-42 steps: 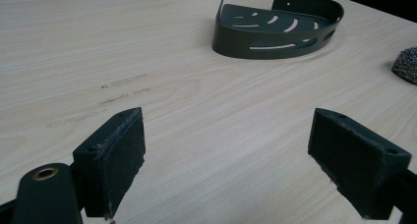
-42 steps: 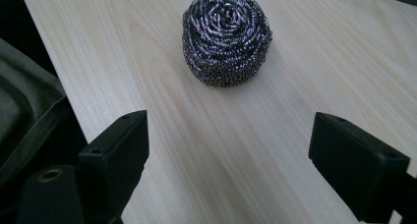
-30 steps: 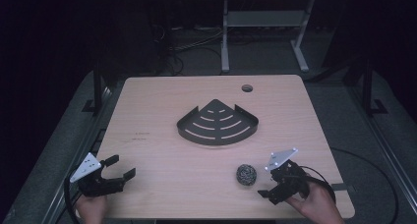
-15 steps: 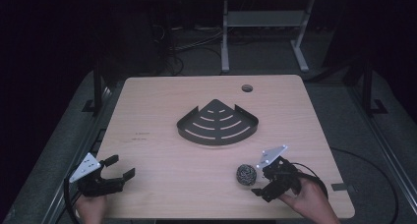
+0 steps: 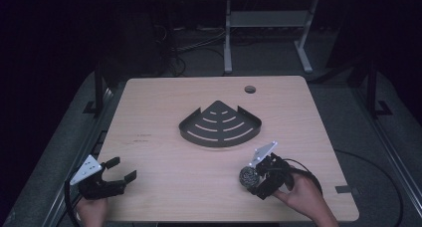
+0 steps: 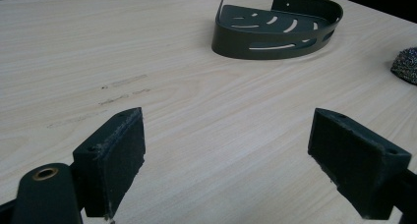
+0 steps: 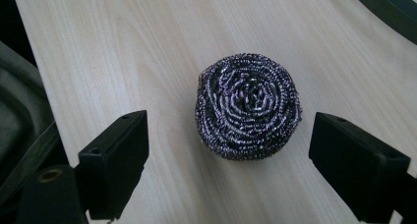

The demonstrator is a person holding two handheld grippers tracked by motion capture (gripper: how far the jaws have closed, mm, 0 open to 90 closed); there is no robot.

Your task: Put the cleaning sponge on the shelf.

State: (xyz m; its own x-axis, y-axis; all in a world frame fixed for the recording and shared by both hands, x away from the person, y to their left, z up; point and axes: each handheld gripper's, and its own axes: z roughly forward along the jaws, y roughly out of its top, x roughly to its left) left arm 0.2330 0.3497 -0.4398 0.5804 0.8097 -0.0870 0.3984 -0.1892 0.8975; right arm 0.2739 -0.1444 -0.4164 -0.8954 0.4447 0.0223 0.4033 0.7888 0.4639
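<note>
**Steel scourer framed between spread jaws at lower right of table**

At the lower left of the high view, the left gripper (image 5: pixel 117 170) is held by a hand (image 5: pixel 92 211) at the near edge of the wooden table (image 5: pixel 164 137). Its jaws are seen spread wide apart in the left gripper view, with nothing but bare wood between them. In the centre of the high view, a dark corner-shaped shelf tray (image 5: pixel 220 125) is set flat on the table, its curved wall turned toward the near side; in the left gripper view it is seen at the upper right (image 6: pixel 277 26). A small round hole (image 5: pixel 250 89) is cut in the tabletop beyond the tray. At the lower right of the high view, the steel wool scourer (image 5: pixel 248 175) is lying on the table, just in front of the right gripper (image 5: pixel 256 179). In the right gripper view the scourer (image 7: pixel 248 106) is seen in the middle of the frame, between the jaws, which are held wide apart and are not touching it.
</note>
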